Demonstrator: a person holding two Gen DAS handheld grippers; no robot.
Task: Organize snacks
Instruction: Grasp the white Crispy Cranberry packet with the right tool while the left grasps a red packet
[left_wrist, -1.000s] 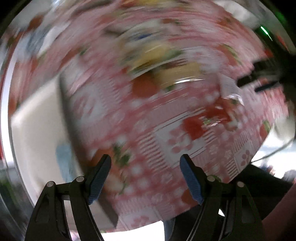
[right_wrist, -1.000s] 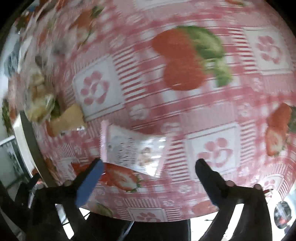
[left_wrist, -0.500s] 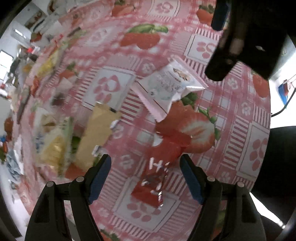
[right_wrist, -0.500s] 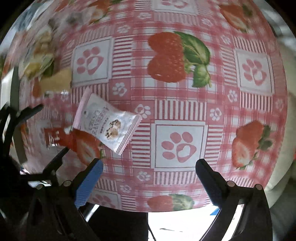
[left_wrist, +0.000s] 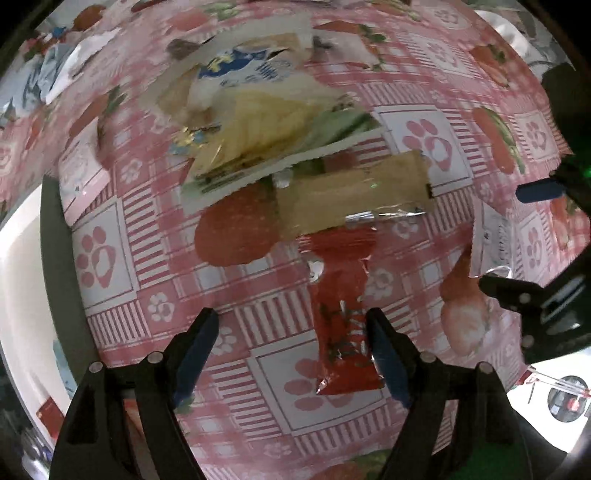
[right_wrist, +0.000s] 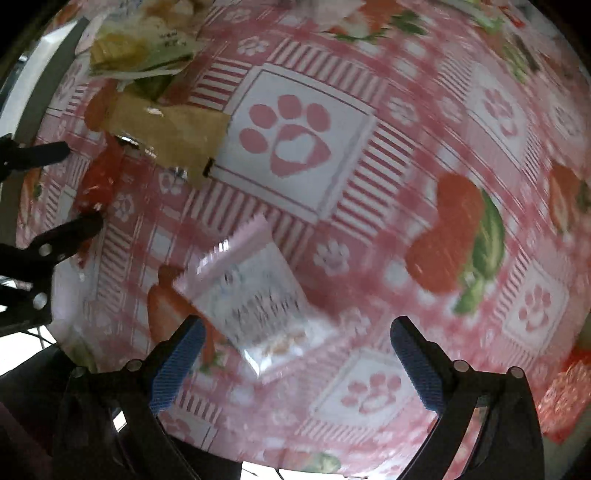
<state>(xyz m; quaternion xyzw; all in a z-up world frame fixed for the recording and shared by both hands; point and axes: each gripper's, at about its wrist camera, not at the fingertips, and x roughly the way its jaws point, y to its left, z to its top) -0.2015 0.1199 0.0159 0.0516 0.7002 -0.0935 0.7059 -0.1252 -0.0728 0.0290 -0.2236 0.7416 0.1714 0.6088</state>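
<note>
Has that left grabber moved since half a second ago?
Yes. The left gripper has closed in on the red snack packet, which now lies by its right finger; its jaws are opening, with nothing gripped.

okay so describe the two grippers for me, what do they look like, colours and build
Both match: the left gripper and right gripper each have two black plastic fingers with triangular cutouts and round silver rivets, tipped with ridged blue pads. No cable or sleeve clearly shows on either.

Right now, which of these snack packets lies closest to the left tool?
The long red packet. Its lower end lies between the left tool's opening jaws, beside one blue finger, unpinched. The tan packet and the yellow packet lie further off.
</note>
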